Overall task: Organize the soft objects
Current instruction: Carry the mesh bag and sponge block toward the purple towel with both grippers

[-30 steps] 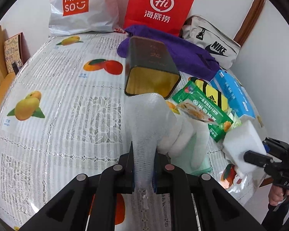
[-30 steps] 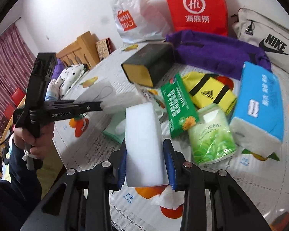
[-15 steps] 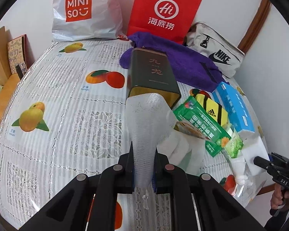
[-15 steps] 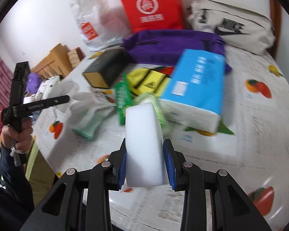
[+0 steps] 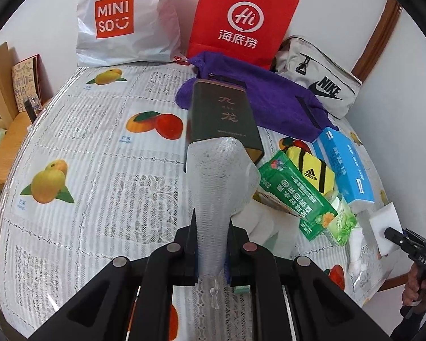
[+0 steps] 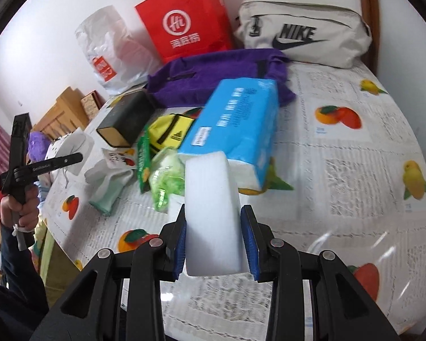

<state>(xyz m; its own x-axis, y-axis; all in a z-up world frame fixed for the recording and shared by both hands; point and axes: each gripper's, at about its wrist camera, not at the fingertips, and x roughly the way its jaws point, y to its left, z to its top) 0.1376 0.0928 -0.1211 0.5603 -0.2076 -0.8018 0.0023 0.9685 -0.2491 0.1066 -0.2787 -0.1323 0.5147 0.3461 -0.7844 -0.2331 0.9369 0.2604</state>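
Note:
My left gripper [image 5: 211,244] is shut on a white mesh foam sleeve [image 5: 218,176] and holds it up above the table. My right gripper [image 6: 213,244] is shut on a white foam block [image 6: 211,213] held above the table's near side. The right gripper with its block [image 5: 383,231] shows at the right edge of the left wrist view. The left gripper [image 6: 71,159] with the sleeve [image 6: 73,147] shows at the left of the right wrist view. On the table lie a blue tissue pack [image 6: 235,125], a yellow sock pack [image 6: 170,133], a green packet [image 5: 295,199] and a purple towel [image 6: 213,76].
A dark tin box [image 5: 221,119] lies mid-table. A white Miniso bag [image 5: 122,20], a red paper bag [image 5: 241,20] and a Nike pouch [image 6: 301,34] stand along the back wall. White gloves [image 6: 108,176] lie near the table's edge. The tablecloth [image 5: 99,147] has fruit prints.
My left gripper has lifted and drawn back with the sleeve. My right gripper has swung right with the foam block, away from the pile.

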